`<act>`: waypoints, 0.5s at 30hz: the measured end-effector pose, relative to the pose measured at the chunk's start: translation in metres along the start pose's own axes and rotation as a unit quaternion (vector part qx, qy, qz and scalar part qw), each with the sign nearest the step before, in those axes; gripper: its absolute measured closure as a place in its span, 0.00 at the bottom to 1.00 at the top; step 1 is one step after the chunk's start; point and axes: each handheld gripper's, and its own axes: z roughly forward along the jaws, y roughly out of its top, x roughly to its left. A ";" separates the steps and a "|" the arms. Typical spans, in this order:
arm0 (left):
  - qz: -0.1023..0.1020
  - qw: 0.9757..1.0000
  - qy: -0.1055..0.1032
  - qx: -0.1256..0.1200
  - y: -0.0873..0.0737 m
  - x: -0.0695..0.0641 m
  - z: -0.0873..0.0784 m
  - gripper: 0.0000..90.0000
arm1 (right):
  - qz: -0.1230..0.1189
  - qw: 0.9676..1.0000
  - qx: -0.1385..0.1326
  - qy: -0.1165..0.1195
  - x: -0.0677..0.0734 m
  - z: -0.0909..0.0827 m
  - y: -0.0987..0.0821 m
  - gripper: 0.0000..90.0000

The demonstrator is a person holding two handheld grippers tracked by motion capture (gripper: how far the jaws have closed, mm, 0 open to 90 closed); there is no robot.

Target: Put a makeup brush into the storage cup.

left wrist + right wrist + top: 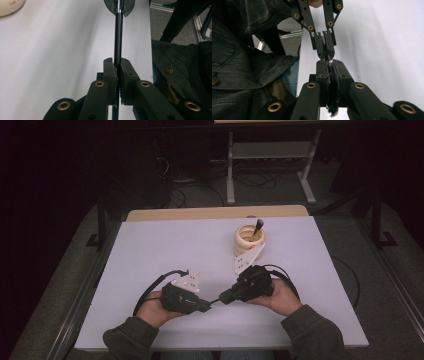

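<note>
the makeup brush [118, 35] lay level between the two grippers above the table [150, 250], its long axis running hand to hand; the left gripper [117, 72] clamped the handle, the right gripper [331, 72] clamped the bristle end.
</note>
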 end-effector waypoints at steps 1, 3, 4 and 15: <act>0.002 1.000 0.001 0.006 0.000 0.001 0.001 0.93 | -0.007 1.000 0.004 -0.002 0.000 0.001 0.001 0.93; -0.005 1.000 0.006 0.012 0.000 0.001 0.002 0.82 | -0.018 1.000 0.023 -0.003 0.000 0.003 0.005 0.94; -0.005 1.000 0.006 0.015 0.000 0.002 0.002 0.81 | -0.021 0.999 0.036 -0.005 0.002 0.004 0.007 0.94; 0.011 1.000 -0.001 0.018 0.002 -0.001 0.003 0.93 | -0.071 0.993 0.090 -0.023 0.010 0.005 0.033 0.93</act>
